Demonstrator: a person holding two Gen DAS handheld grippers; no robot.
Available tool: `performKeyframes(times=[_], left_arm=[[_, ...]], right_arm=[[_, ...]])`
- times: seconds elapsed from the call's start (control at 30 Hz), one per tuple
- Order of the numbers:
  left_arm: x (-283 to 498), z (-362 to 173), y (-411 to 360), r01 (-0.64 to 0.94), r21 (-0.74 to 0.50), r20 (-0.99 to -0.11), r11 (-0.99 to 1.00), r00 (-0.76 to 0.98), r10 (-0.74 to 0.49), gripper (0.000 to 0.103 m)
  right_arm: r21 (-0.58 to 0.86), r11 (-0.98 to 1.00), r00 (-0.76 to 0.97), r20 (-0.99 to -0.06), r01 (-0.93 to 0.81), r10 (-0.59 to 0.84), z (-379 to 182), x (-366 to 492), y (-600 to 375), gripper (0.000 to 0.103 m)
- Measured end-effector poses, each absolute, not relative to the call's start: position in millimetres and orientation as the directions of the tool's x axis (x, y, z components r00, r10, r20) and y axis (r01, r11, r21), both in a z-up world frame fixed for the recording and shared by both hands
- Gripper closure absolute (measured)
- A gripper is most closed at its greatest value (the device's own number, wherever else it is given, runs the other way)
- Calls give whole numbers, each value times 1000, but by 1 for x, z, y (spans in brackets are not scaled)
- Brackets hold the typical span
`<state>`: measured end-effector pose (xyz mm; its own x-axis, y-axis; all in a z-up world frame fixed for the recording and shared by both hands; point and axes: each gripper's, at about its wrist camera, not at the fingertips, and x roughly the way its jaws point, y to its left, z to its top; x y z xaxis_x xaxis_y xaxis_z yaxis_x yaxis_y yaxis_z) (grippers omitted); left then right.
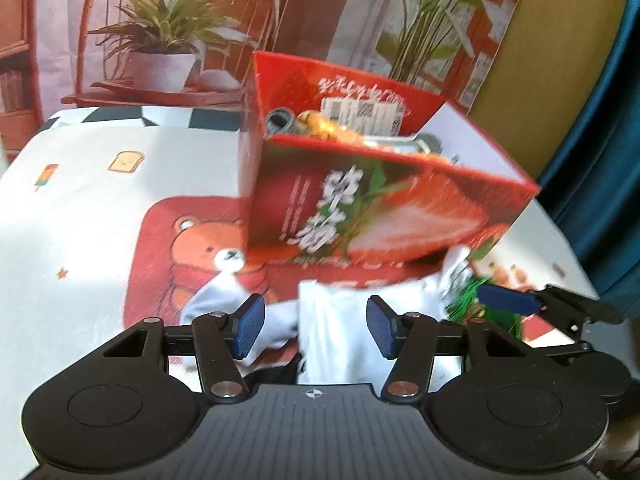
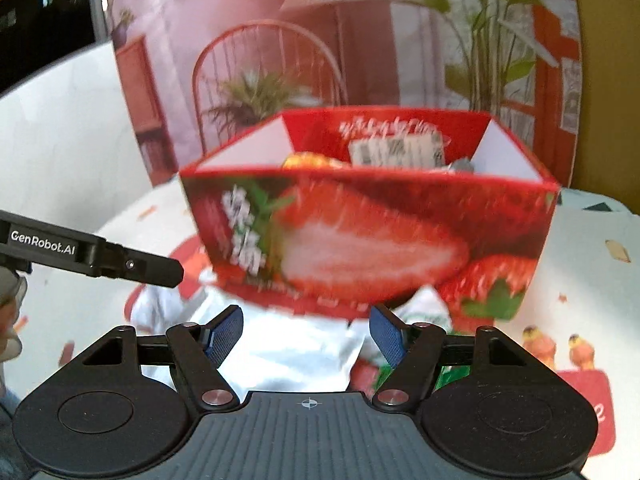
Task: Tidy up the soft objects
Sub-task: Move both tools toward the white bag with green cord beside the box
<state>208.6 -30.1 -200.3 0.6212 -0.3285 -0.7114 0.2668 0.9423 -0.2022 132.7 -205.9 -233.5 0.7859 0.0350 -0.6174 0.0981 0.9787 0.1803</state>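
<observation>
A red strawberry-print box [image 1: 360,200] stands open-topped on the table, with a grey roll [image 1: 282,120] and an orange-gold item [image 1: 320,124] inside. In front of it lies a white soft cloth [image 1: 336,320] next to a green item [image 1: 472,304]. My left gripper [image 1: 316,326] is open, its blue pads either side of the cloth. From the right comes a blue-padded finger [image 1: 508,300] of the right gripper. In the right wrist view the box [image 2: 372,240] is straight ahead. My right gripper [image 2: 306,336] is open over the white cloth [image 2: 292,344]. A white-green packet [image 2: 424,312] lies against the box.
The tablecloth has a red bear print [image 1: 200,248] and small cartoon figures [image 2: 540,344]. A printed backdrop of plants and a chair [image 1: 172,40] stands behind the table. A blue curtain [image 1: 600,120] hangs at the right. A black finger [image 2: 92,256] of the left gripper enters at left.
</observation>
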Motion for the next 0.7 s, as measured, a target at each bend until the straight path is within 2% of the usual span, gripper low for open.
performKeyframes(times=[0.07,0.13,0.33,0.57,0.7], left_arm=[[205,-205,-29,265,-192,-718,945,619,-319,44],[202,-210,-28,263,-194,-724,945,612,-319,44],[197,-218,-22,252,-212,-732,944,599,-324,46],[196,-234,-17,245,-244,-753,938,562,-343,62],[196,-242,-16,257,-249,-743,934,567,-355,65]], right_arm=[[162,983,769,-638,90,35,-239,131,-200,27],[152,985,758,-651,87,33,-243,129,-196,16],[134,989,724,-688,67,44,-254,127,-183,11],[70,998,702,-710,3,48,-262,128,-164,6],[15,999,698,-715,-38,38,-268,128,-155,4]])
